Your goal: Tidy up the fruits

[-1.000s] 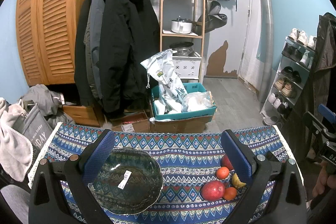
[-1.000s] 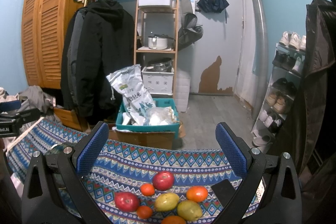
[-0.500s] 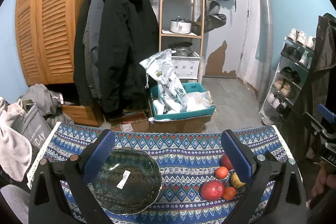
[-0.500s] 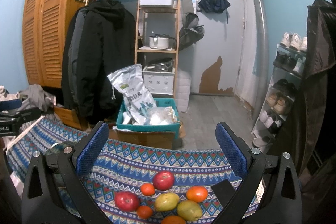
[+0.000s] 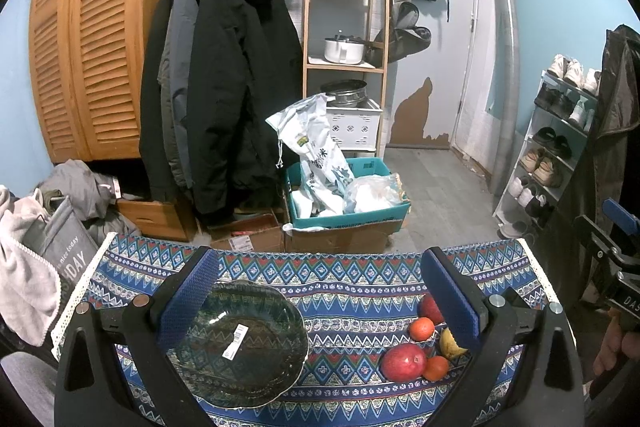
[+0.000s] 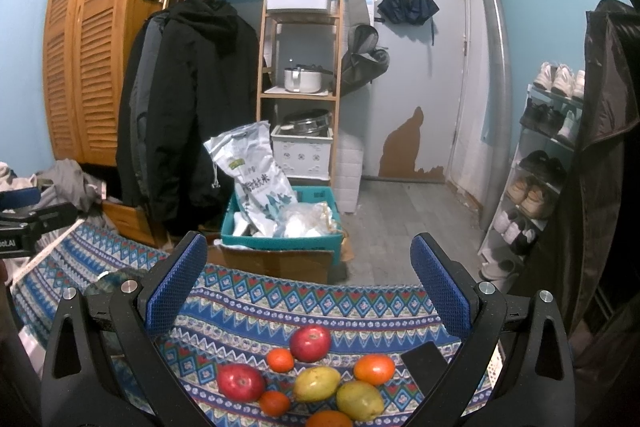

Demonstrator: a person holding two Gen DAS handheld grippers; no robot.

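A scalloped dark green glass bowl (image 5: 240, 345) with a white sticker lies on the left of the blue zigzag-patterned woven tablecloth (image 5: 340, 279), under the wide-open, empty left gripper (image 5: 320, 301). The fruit sits clustered on the cloth's right, in front of the right gripper (image 6: 308, 285), which is also spread wide and empty: two glossy red apples (image 6: 241, 381), four small round oranges (image 6: 374, 369), and two smooth yellow-green mangoes (image 6: 316, 383). The fingers carry blue textured pads (image 6: 176, 287).

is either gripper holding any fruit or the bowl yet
No, nothing is held. The left gripper hangs open above the glass bowl, and the right gripper hangs open above the fruit pile.
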